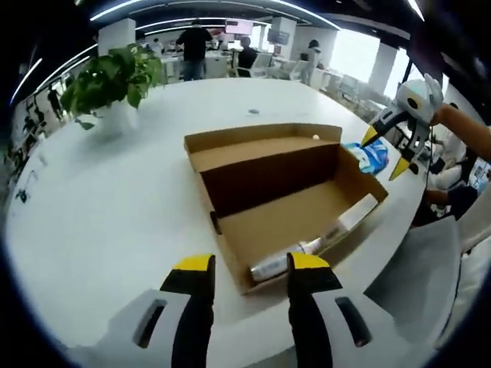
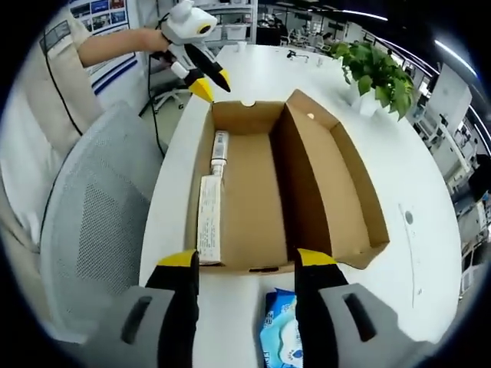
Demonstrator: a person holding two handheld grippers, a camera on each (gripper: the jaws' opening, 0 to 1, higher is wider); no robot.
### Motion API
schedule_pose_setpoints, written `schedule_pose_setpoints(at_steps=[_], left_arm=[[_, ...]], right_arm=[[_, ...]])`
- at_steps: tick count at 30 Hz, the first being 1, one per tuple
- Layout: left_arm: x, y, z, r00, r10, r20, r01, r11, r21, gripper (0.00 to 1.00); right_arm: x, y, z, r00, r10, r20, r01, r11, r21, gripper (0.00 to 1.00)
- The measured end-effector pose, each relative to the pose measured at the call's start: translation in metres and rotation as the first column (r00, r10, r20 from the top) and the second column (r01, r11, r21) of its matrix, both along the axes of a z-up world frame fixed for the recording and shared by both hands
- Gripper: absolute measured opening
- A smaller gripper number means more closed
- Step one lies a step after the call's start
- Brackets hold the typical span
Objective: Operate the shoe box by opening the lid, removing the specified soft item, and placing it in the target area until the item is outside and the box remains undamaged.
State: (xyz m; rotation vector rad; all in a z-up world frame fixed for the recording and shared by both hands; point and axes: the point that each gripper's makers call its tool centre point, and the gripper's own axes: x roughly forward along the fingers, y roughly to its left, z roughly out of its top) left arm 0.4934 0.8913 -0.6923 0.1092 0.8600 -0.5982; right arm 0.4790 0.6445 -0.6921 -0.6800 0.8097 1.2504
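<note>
The one shoe box [image 2: 253,199] lies open at mid-frame on the white worktop [image 1: 100,199], one blue soft pack [image 2: 280,333], probably wipes, outside it between the empty, parted jaws of the right hand-held gripper [image 2: 249,264]; the left hand-held gripper [image 1: 249,264], likewise parted and empty, could dent the near cardboard wall.
</note>
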Motion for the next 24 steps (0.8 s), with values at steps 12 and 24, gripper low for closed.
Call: schedule_pose_setpoints(at_steps=[12, 24], left_arm=[[0.002, 0.005, -0.024, 0.996, 0.063, -0.068, -0.063, 0.998, 0.001, 0.13], [0.004, 0.012, -0.034, 0.989, 0.111, -0.097, -0.114, 0.993, -0.027, 0.06]], right_arm=[[-0.005, 0.016, -0.024, 0.994, 0.098, -0.044, -0.099, 0.995, -0.017, 0.43], [-0.009, 0.026, -0.046, 0.989, 0.120, -0.081, -0.124, 0.992, -0.039, 0.42]])
